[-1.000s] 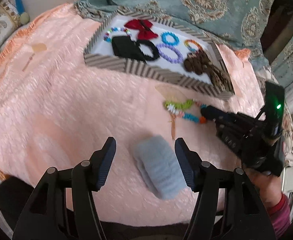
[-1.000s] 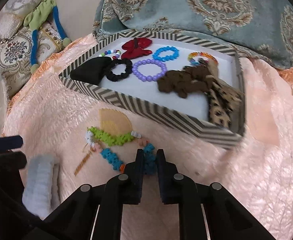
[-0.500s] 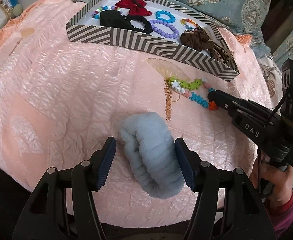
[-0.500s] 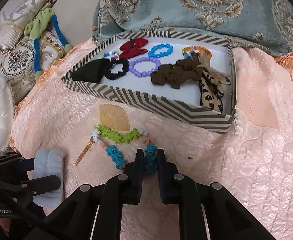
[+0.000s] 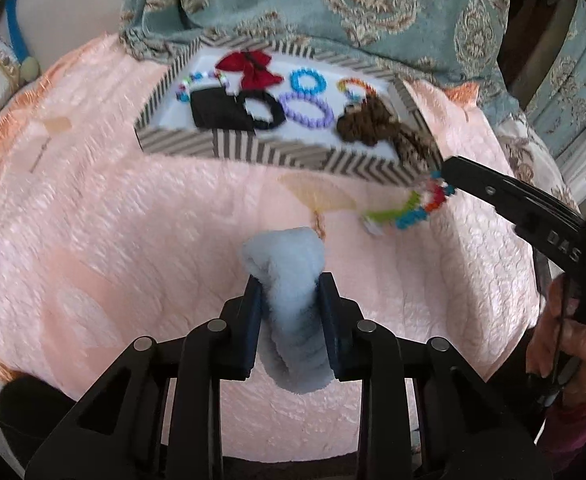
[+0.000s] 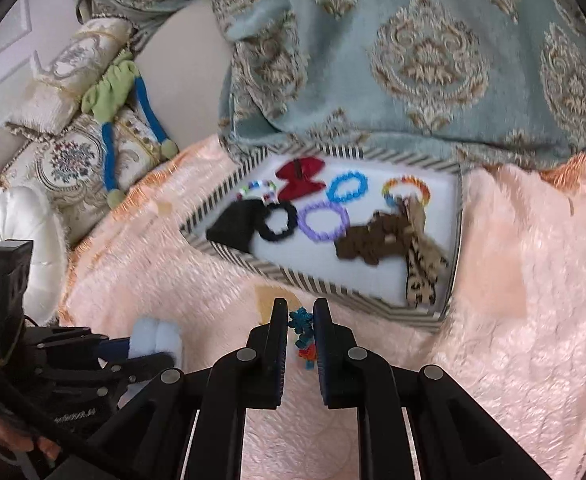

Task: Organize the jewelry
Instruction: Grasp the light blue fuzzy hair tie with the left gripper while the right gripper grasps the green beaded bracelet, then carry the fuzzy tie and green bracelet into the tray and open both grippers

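My left gripper (image 5: 289, 280) is shut on a fluffy pale-blue scrunchie (image 5: 289, 272) and holds it over the pink bedspread; it also shows in the right wrist view (image 6: 155, 338). My right gripper (image 6: 300, 312) is shut on a multicoloured bead bracelet (image 6: 303, 330), lifted off the bedspread; the bracelet (image 5: 409, 208) hangs from its fingertips near the box's front right corner. The striped jewelry box (image 5: 253, 148) at the back holds a red bow, a black scrunchie, blue and purple bead bracelets and brown scrunchies.
A tan fan-shaped earring (image 5: 319, 196) lies on the bedspread in front of the box. A teal patterned blanket (image 6: 413, 52) rises behind the box. Cushions (image 6: 73, 160) lie at the left. The pink bedspread (image 5: 113, 240) spreads around.
My left gripper has closed on the blue scrunchie and raised it. My right gripper has lifted the bead bracelet off the bedspread and carried it toward the box.
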Demonstrator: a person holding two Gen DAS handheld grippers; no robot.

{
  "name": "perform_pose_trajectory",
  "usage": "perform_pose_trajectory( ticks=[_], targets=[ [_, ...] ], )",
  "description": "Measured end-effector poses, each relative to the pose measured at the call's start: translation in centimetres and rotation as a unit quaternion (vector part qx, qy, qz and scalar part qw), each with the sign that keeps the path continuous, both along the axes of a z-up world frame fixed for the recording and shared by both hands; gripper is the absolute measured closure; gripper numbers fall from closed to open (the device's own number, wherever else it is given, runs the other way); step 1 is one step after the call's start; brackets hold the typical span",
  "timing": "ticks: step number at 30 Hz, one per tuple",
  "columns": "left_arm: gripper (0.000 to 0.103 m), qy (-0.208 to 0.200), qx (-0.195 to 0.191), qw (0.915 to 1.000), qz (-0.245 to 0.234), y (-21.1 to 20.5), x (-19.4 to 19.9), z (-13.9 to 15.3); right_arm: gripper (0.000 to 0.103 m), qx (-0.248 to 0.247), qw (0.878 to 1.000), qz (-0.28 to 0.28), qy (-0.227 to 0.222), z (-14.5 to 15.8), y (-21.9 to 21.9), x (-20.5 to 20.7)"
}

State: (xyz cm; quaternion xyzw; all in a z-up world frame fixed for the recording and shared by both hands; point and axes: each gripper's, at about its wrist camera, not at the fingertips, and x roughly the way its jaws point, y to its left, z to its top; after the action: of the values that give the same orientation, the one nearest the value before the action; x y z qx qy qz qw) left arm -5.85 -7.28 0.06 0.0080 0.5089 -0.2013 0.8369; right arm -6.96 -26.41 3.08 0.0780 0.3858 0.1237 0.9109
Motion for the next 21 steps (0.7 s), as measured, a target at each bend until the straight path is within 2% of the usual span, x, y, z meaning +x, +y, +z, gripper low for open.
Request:
perform_pose_trajectory(
  ticks=[9, 14, 21],
  targets=[
    [0.077, -0.038, -0.001, 0.9990, 0.023, 0.5, 2.1, 3.0, 0.091, -0.015, 0.999, -0.003, -0.029, 3.8, -0.7, -0.4],
    [0.077, -0.066, 0.008, 0.9976, 0.019, -0.1, 2.7, 4.3, 0.091, -0.020, 0.999, -0.006, -0.035, 4.8, -0.9, -0.1],
    [0.077, -0.077, 0.014, 0.9967, 0.020, -0.2, 4.0, 4.9, 0.091, -0.027, 0.999, -0.008, -0.036, 5.5, -0.8, 0.6]
  ],
)
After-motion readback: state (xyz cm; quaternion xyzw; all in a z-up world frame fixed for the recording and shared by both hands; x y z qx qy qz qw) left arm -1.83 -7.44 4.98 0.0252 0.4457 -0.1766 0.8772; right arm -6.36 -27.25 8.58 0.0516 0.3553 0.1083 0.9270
